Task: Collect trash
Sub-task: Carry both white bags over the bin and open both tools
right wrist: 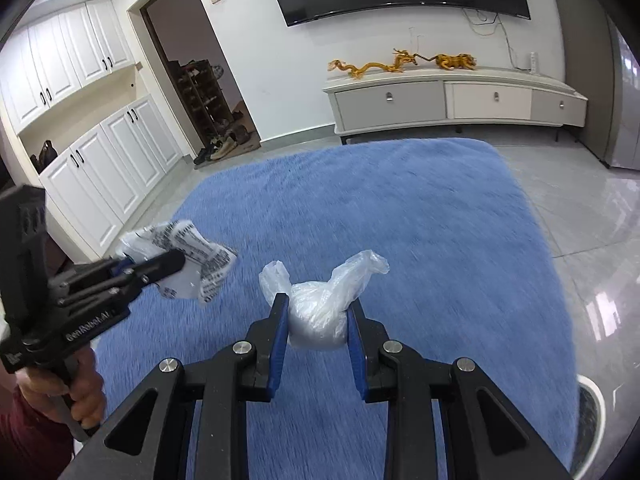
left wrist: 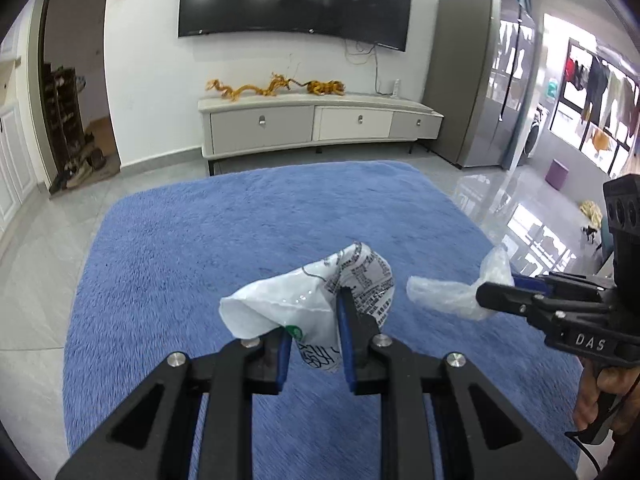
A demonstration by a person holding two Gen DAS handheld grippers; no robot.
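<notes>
My left gripper [left wrist: 314, 320] is shut on a crumpled white printed wrapper [left wrist: 276, 308], held up above the blue rug [left wrist: 240, 220]. The same wrapper [right wrist: 200, 256] shows at the left of the right wrist view, pinched in the left gripper [right wrist: 160, 266]. My right gripper [right wrist: 316, 316] is shut on a knotted clear plastic bag [right wrist: 320, 312], its loose ends sticking up past the fingers. That bag [left wrist: 448, 292] hangs from the right gripper [left wrist: 486, 294] at the right of the left wrist view. A hand holds each tool.
A white TV cabinet [left wrist: 320, 120] with golden dragon figures stands against the far wall under a dark TV [left wrist: 296, 0]. White cupboards [right wrist: 80, 120] and a doorway with shoes lie left. A grey cabinet [left wrist: 480, 92] stands right; a round white rim [right wrist: 592, 404] shows at bottom right.
</notes>
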